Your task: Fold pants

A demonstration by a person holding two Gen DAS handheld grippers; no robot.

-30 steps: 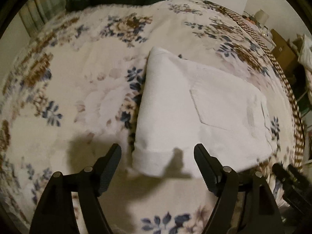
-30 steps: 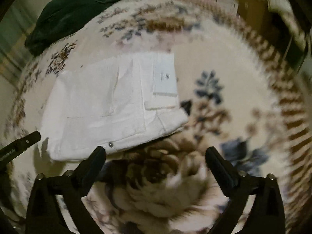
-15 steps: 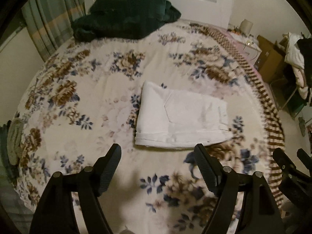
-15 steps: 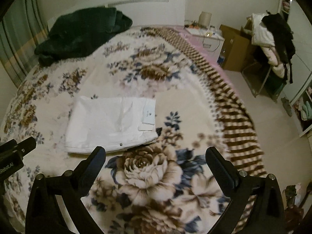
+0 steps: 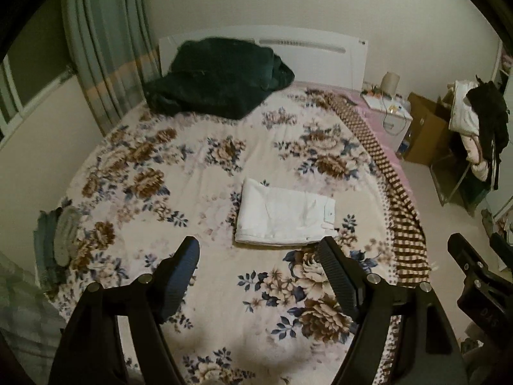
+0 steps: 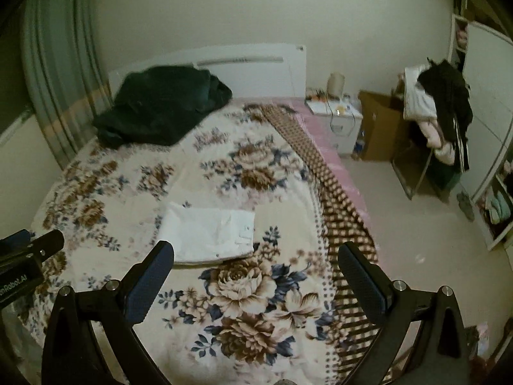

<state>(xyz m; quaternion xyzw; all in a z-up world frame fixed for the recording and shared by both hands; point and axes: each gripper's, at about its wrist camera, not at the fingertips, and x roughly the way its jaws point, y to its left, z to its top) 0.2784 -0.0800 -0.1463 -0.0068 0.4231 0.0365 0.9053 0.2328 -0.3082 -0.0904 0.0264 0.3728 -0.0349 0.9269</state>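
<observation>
The white pants (image 5: 283,216) lie folded into a flat rectangle on the floral bed cover (image 5: 198,179), also in the right wrist view (image 6: 210,235). My left gripper (image 5: 258,252) is open and empty, held well back and above the bed, nearer than the pants. My right gripper (image 6: 256,258) is open and empty, likewise raised and back from the pants. The right gripper's body shows at the right edge of the left wrist view (image 5: 474,276); the left gripper's body shows at the left edge of the right wrist view (image 6: 29,256).
A dark green blanket (image 5: 218,80) is heaped at the white headboard (image 5: 307,51). Grey-green folded clothes (image 5: 59,237) lie at the bed's left edge. A nightstand (image 6: 336,122), a cardboard box (image 6: 380,128) and a clothes-laden chair (image 6: 439,118) stand right of the bed. Curtains (image 5: 105,61) hang left.
Both grippers have pulled up and back from the folded pants, so the whole bed and room now show. The pants lie where they were.
</observation>
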